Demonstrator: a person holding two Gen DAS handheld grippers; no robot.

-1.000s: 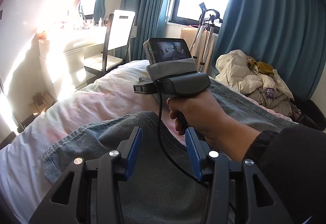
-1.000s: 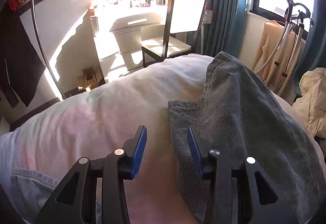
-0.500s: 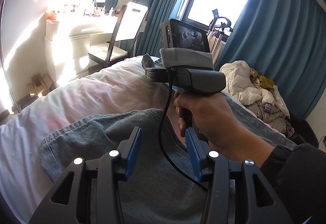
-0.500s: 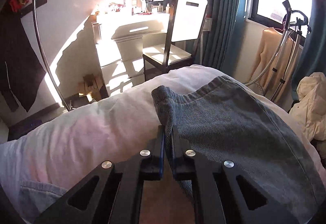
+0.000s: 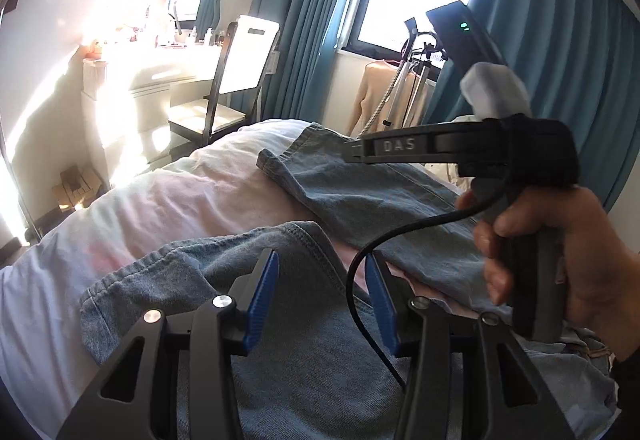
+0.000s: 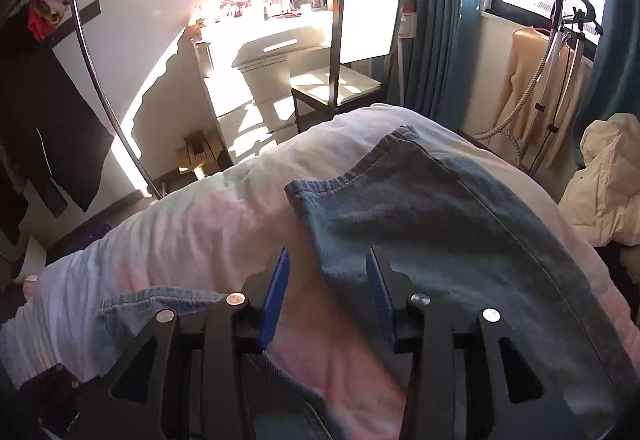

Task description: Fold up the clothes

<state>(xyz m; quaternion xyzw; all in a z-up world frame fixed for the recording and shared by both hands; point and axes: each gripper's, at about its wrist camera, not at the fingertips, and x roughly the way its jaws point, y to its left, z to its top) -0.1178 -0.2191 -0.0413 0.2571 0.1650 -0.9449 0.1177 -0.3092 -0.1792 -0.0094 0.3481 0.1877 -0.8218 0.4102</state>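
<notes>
A pair of blue jeans [image 5: 360, 196] lies spread on a pink and white duvet [image 5: 192, 196]. My left gripper [image 5: 322, 292] is open and empty above the near leg [image 5: 224, 272]. In the right wrist view my right gripper [image 6: 328, 288] is open and empty over the inner edge of the far leg [image 6: 440, 212], with the hem [image 6: 340, 180] ahead. The other leg's hem [image 6: 160, 300] lies at lower left. The hand holding the right gripper's handle [image 5: 536, 240] fills the right of the left wrist view, its cable hanging across.
Beyond the bed stand a white dressing table [image 6: 272, 44] with a mirror, a white-backed chair [image 6: 360, 40], teal curtains [image 5: 316, 20] and a garment steamer [image 6: 560, 40]. A cream coat [image 6: 604, 180] is heaped at the right. Dark clothes hang on a rail [image 6: 92, 80] at left.
My right gripper shut on the far leg's hem half a second ago, then opened and let it go. The leg now lies flatter. The right handle moved right and tilted.
</notes>
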